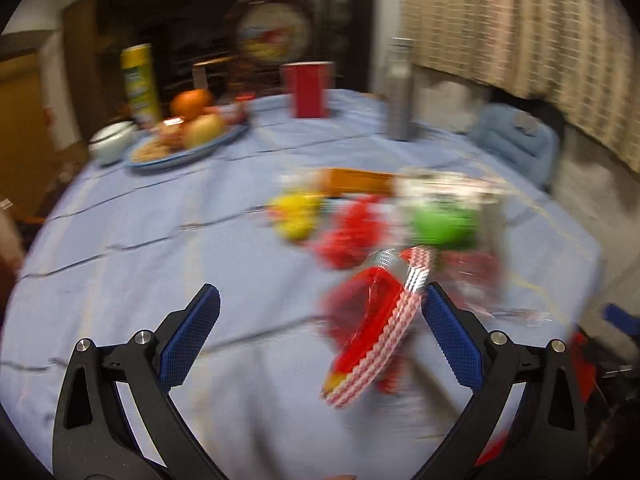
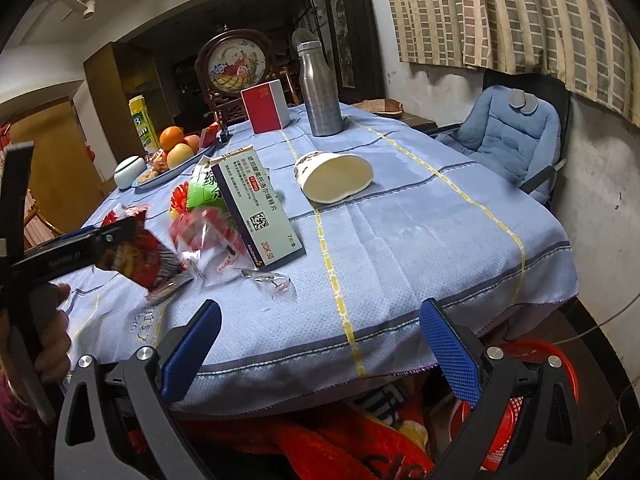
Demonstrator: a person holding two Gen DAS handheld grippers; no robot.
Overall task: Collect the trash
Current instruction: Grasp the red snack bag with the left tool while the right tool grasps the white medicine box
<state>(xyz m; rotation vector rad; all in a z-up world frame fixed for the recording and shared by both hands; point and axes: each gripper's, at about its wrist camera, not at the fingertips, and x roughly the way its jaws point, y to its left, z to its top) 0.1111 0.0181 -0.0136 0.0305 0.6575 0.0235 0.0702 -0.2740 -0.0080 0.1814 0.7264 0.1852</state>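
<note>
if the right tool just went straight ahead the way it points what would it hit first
Probably the tipped-over paper cup; the blue tablecloth between looks bare. The right tool is open, and depth is hard to judge.

Steel bottle [image 2: 320, 92], fruit plate [image 2: 176, 168], blue chair [image 2: 508, 136]

Checked curtain [image 2: 520, 20] over white wall [image 2: 600, 184]; blue padded chair [image 2: 508, 136] beside table [image 2: 400, 240]

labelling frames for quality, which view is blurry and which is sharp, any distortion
Left wrist view: heavy motion blur, so the red snack wrapper and table clutter smear, while the left hand-held gripper stays crisp. Right wrist view: sharp; print on the medicine box and the tipped paper cup read clearly. Both views: fisheye bending with dark corners; dim indoor light.
</note>
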